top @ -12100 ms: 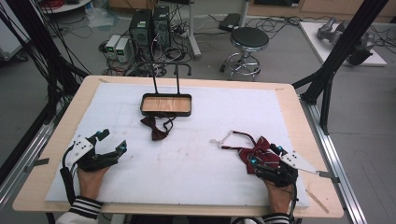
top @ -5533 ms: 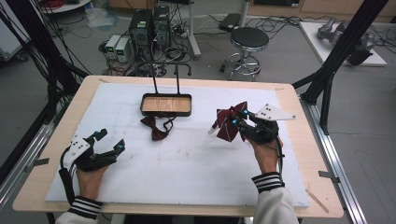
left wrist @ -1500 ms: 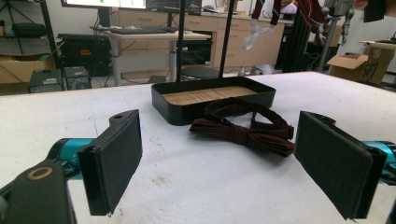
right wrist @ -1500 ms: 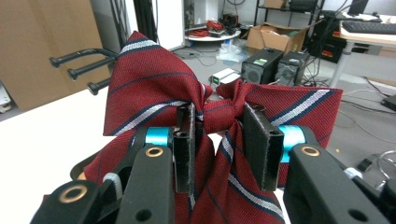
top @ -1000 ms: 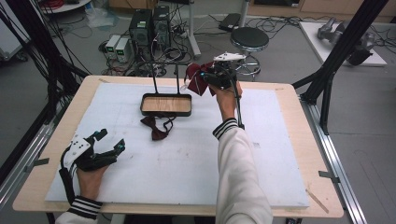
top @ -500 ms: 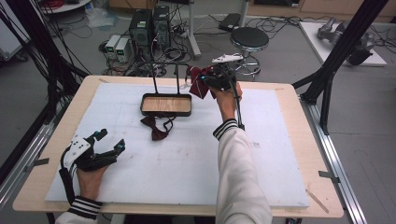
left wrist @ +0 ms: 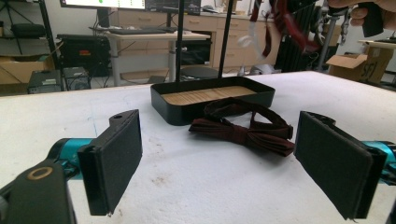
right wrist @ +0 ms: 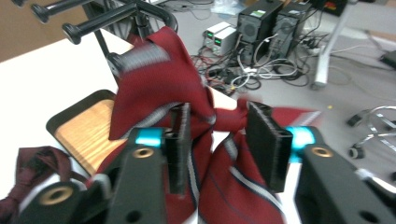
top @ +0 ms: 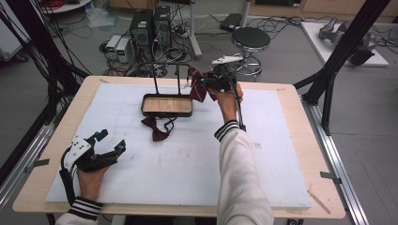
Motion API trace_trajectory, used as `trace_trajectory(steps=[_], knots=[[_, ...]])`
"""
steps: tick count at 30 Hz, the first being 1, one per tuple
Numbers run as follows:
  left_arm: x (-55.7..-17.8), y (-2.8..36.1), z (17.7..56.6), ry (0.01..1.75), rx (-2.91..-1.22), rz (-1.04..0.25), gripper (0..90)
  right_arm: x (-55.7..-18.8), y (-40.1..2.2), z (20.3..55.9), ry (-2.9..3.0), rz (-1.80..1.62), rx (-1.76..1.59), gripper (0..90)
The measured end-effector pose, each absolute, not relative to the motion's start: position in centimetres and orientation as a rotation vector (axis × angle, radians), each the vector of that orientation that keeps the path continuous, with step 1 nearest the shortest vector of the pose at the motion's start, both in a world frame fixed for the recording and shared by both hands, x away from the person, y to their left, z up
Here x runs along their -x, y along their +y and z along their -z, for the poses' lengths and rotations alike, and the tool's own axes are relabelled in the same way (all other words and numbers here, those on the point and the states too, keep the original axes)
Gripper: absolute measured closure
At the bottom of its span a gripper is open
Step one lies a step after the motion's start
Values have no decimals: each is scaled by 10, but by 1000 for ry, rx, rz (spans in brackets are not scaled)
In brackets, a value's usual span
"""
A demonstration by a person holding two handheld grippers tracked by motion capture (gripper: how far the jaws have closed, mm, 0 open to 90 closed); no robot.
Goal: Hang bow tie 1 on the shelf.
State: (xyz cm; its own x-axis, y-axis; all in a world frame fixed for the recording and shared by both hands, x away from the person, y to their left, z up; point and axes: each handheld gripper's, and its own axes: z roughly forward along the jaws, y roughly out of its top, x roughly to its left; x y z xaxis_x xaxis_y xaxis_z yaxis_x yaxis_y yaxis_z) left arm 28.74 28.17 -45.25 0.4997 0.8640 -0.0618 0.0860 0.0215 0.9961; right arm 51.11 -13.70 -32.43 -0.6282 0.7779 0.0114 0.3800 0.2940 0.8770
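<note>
No legible text, label or number anywhere.

Rack posts (top: 156, 83) beside raised tongs (top: 206, 84)

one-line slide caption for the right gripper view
Right gripper, jaws just opening, lets go of a striped red bow tie draped on the black rack.

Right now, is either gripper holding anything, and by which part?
The right gripper has just been opening around the striped bow tie, its knot between the jaws, draped on the rack. The left gripper holds nothing.
</note>
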Motion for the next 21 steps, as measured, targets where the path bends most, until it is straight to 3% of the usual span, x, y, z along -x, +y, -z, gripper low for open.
trace_trajectory(steps=[1,2,6,14,21], knots=[[-287,282,453,884,-1438,-748,158,-511,-137,325,2155,-1287,-1037,447],[-287,282,453,885,-1436,-748,158,-512,-136,327,2182,-1285,-1045,292],[-287,282,453,885,-1437,-748,158,-510,-138,328,2194,-1267,-1073,112],[-287,281,453,884,-1436,-748,157,-495,-145,315,2246,-1320,-1054,104],[-287,282,453,885,-1436,-747,157,-455,-168,300,2233,-1319,-1041,105]])
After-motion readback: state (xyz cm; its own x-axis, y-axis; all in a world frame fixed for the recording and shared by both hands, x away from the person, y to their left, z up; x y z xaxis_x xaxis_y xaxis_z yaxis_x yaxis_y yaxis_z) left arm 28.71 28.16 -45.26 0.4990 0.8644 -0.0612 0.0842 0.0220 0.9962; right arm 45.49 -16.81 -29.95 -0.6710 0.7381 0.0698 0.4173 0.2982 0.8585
